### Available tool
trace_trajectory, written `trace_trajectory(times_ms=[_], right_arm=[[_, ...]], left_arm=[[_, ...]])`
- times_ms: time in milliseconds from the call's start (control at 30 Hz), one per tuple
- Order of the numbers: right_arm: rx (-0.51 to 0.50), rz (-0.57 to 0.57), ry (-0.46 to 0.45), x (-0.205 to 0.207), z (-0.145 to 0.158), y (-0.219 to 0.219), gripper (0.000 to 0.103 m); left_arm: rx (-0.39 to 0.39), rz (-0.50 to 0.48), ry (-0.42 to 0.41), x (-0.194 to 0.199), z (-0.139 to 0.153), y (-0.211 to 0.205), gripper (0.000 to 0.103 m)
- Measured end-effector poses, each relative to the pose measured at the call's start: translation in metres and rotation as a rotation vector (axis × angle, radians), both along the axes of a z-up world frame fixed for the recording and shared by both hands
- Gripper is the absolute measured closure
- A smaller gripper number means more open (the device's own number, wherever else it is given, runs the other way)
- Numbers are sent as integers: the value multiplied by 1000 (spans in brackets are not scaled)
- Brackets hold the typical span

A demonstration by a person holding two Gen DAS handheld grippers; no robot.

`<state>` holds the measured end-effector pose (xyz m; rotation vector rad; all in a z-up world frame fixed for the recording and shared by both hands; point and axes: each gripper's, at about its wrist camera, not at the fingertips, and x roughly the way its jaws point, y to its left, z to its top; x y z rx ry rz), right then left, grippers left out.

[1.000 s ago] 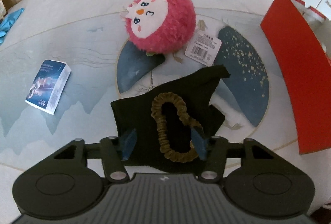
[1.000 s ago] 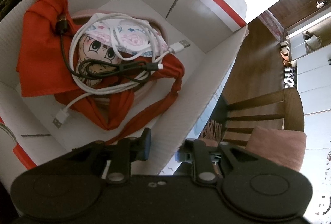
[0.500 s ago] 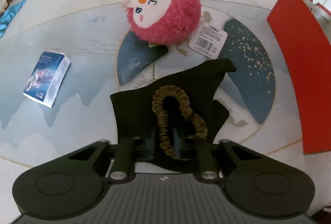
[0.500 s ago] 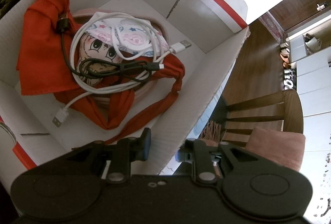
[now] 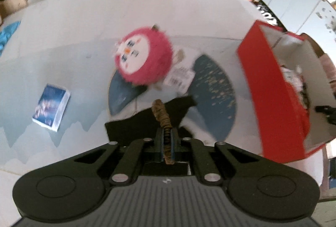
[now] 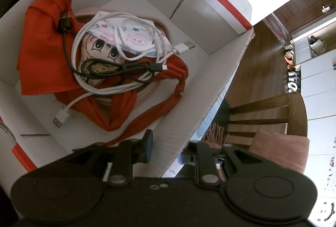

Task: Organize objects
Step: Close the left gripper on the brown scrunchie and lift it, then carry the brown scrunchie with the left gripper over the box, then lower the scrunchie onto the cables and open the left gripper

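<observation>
Left gripper [image 5: 167,144]: jaws clamped on the brown hair tie [image 5: 162,114], which stands raised above the black cloth [image 5: 147,122] on the table [image 5: 73,38]. Beyond lie a pink plush toy [image 5: 145,59] and a small blue box [image 5: 51,107]. Right gripper [image 6: 167,148]: jaws pinching the near wall of the red-and-white cardboard box [image 6: 210,80], which contains orange cloth [image 6: 44,59], cables [image 6: 117,68] and a doll [image 6: 100,50].

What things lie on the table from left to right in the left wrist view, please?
Blue cloth → small blue box → pink plush toy → paper tag → red cardboard box.
</observation>
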<state>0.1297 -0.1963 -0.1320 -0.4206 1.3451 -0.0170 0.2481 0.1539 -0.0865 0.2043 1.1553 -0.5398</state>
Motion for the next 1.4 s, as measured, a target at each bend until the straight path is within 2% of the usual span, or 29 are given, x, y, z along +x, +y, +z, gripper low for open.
trace_trajectory(times_ms=[233, 433, 600, 767, 1067, 1200, 1400], right_arm=[[-2, 3, 6, 1, -1, 0, 82], [-5, 8, 9, 2, -1, 0, 82], [-9, 9, 9, 1, -2, 1, 81], [-16, 10, 10, 1, -3, 2, 81], [-15, 14, 8, 1, -3, 1, 81], [-16, 16, 9, 1, -3, 2, 81], [-12, 15, 7, 0, -2, 1, 81]], left_arm=[[-37, -104, -45, -6, 48, -32, 99], [-83, -233, -106, -16, 84, -73, 99], [-110, -348, -130, -27, 99, -116, 99], [-114, -470, -160, -43, 100, -164, 99], [-100, -566, -159, -56, 74, -232, 99], [-93, -577, -131, -54, 60, -249, 99], [-135, -590, -59, -55, 44, -269, 99]])
